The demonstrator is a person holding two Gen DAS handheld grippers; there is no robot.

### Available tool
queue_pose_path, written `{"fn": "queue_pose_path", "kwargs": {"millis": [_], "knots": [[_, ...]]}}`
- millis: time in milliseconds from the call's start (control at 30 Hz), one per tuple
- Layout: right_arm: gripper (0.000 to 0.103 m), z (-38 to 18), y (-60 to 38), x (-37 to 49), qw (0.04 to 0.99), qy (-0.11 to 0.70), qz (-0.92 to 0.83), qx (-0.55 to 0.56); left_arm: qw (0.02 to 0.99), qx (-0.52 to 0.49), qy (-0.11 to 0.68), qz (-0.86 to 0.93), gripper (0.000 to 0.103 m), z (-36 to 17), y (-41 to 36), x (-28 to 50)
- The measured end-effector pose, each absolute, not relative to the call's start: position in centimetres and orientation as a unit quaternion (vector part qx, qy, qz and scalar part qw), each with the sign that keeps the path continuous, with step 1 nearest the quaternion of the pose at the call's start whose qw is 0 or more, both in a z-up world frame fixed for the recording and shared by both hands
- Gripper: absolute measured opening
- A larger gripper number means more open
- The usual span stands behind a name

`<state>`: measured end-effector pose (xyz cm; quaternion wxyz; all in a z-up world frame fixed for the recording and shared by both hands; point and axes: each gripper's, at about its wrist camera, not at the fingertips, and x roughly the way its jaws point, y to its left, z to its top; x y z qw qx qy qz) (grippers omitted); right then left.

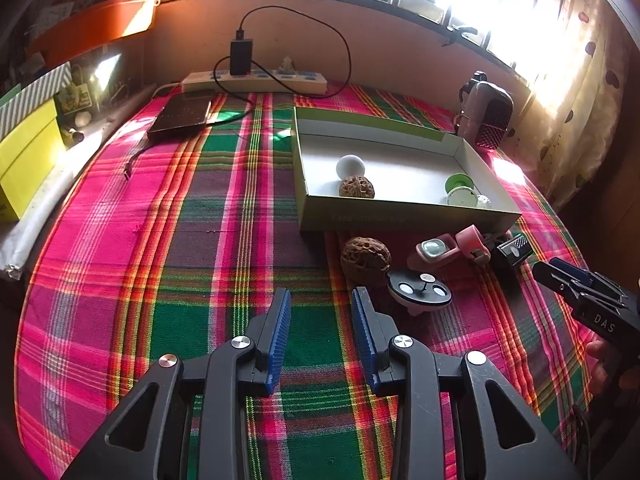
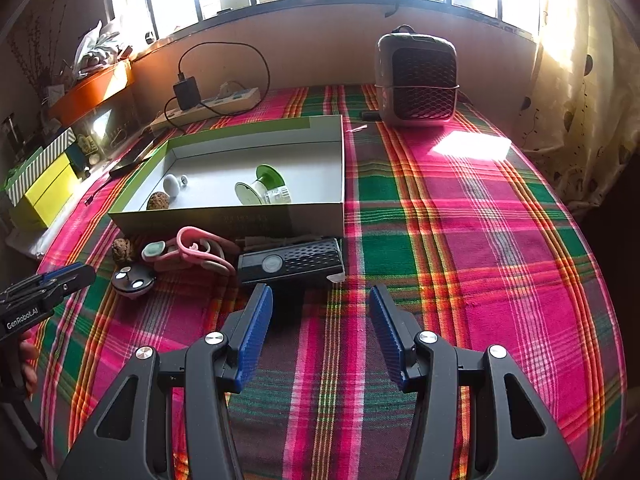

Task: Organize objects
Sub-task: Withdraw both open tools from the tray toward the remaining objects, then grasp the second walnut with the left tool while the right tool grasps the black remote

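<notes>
Both hand-held grippers hover empty over the plaid tabletop (image 2: 460,240): the left hand-held gripper (image 1: 322,300) and right hand-held gripper (image 2: 320,300) each with jaws spread. At mid-frame, the shallow cardboard box (image 2: 224,220) holds a walnut (image 2: 157,201) and white ball (image 2: 171,184); just below it lie another walnut (image 1: 365,258), pink earphones (image 2: 192,250) and a black speaker (image 2: 292,266).
</notes>
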<state>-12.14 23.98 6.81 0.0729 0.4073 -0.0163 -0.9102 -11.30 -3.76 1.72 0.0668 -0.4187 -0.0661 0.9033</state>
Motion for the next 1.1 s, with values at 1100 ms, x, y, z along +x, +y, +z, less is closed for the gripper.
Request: {"fn": "queue_pose_path", "kwargs": {"millis": [1100], "knots": [[0.06, 6.5, 20.1, -14.5, 0.026, 0.039, -0.911, 0.41, 0.076, -0.431, -0.074, 0.896, 0.03, 0.9, -3.7, -12.2]]}}
